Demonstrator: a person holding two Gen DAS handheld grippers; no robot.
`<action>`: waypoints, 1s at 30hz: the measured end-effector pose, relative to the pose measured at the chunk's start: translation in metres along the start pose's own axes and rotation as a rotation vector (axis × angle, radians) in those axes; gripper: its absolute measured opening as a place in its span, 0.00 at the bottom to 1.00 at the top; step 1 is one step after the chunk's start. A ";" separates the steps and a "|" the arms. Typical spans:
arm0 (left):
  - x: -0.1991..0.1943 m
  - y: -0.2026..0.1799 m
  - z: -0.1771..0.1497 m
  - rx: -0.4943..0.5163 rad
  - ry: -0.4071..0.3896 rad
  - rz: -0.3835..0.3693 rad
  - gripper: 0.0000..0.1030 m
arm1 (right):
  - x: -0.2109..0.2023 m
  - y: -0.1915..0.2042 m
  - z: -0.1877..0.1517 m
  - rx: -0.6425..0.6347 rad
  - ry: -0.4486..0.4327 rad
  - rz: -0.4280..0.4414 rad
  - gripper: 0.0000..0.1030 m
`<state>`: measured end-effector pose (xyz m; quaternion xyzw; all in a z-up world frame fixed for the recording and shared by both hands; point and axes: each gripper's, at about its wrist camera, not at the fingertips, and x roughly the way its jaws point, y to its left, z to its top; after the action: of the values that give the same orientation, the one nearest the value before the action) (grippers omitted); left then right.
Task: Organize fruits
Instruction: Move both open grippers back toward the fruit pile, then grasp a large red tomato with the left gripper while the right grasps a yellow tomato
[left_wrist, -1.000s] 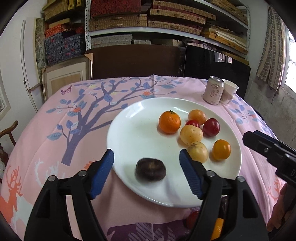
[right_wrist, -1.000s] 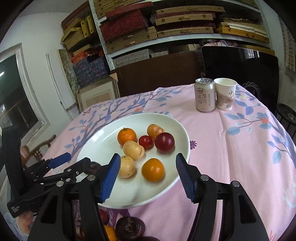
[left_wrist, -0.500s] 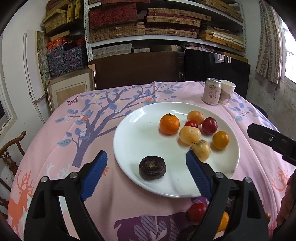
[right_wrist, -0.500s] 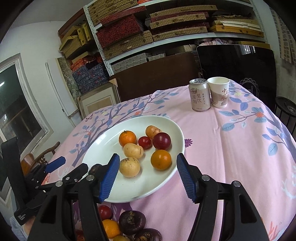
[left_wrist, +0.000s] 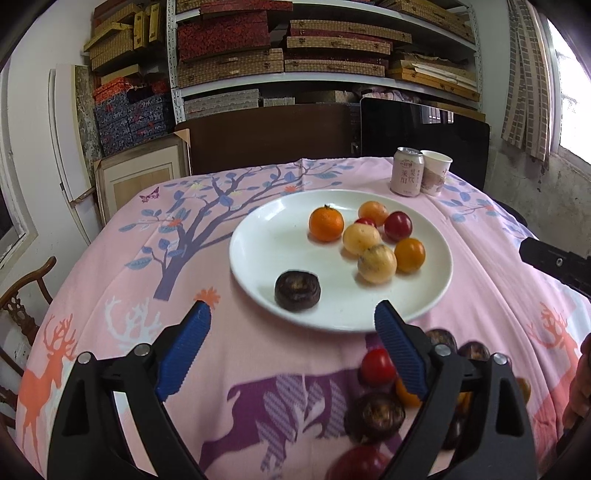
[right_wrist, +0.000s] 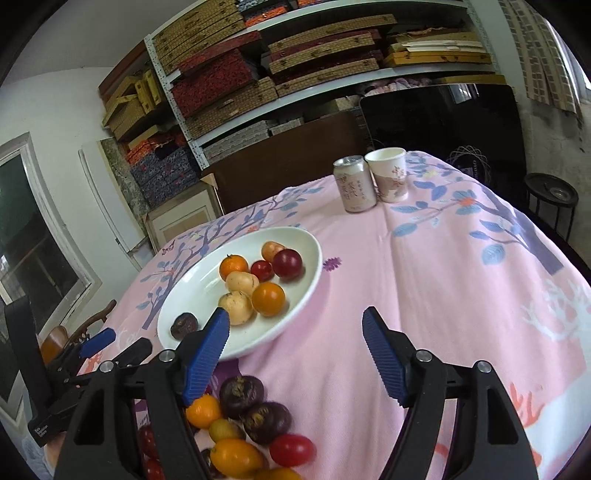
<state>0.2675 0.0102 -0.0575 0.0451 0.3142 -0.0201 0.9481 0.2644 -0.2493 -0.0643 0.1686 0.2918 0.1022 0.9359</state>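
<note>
White plate mid-table holds eight fruits, both the left gripper and right gripper hang empty and spread, so next probably grab the loose fruits at the near edge.

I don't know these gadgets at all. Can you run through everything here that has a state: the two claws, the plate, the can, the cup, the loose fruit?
Left gripper: open, empty, near the plate's front edge.
Right gripper: open, empty.
White plate: holding eight fruits.
Dark fruit: lying on the plate, apart from the others.
Drink can: upright beside the cup.
Paper cup: upright; contents not visible.
Loose fruit pile: on the tablecloth, off the plate.
</note>
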 end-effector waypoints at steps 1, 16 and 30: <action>-0.004 0.002 -0.004 -0.009 0.000 -0.001 0.85 | -0.002 -0.001 -0.002 0.005 0.002 -0.002 0.73; -0.062 0.002 -0.079 0.007 0.067 -0.127 0.91 | -0.031 -0.023 -0.035 0.081 0.001 -0.014 0.83; -0.030 -0.002 -0.072 0.017 0.158 -0.119 0.92 | -0.026 -0.027 -0.036 0.111 0.031 0.013 0.84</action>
<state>0.2005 0.0160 -0.0970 0.0358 0.3898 -0.0756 0.9171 0.2246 -0.2723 -0.0886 0.2205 0.3105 0.0945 0.9198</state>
